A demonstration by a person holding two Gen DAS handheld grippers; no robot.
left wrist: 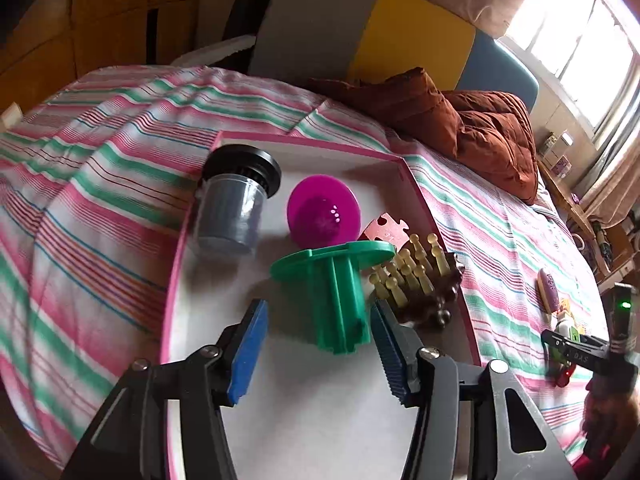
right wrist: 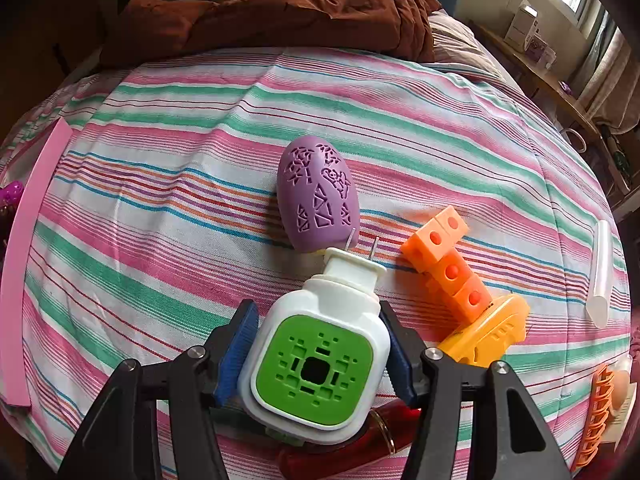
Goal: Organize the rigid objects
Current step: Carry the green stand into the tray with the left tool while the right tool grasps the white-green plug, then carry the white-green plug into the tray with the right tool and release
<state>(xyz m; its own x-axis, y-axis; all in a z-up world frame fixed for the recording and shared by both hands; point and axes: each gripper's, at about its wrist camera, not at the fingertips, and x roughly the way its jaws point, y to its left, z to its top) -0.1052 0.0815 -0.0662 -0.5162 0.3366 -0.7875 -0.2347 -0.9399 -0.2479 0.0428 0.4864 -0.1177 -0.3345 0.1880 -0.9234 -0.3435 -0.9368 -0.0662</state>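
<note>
Two claws work over a striped bed.
The left claw [left wrist: 316,344] stands released around a green plastic spool [left wrist: 332,292] in a pink-rimmed tray [left wrist: 176,280]; the right claw [right wrist: 316,356] grasps a white-and-green plug-in device [right wrist: 316,360].

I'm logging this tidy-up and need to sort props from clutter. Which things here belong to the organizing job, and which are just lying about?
Job:
- green spool
- pink-rimmed tray
- white and green plug-in device
- purple egg-shaped shell
- orange cube chain

Lying about:
- brown quilt
- striped sheet
</note>
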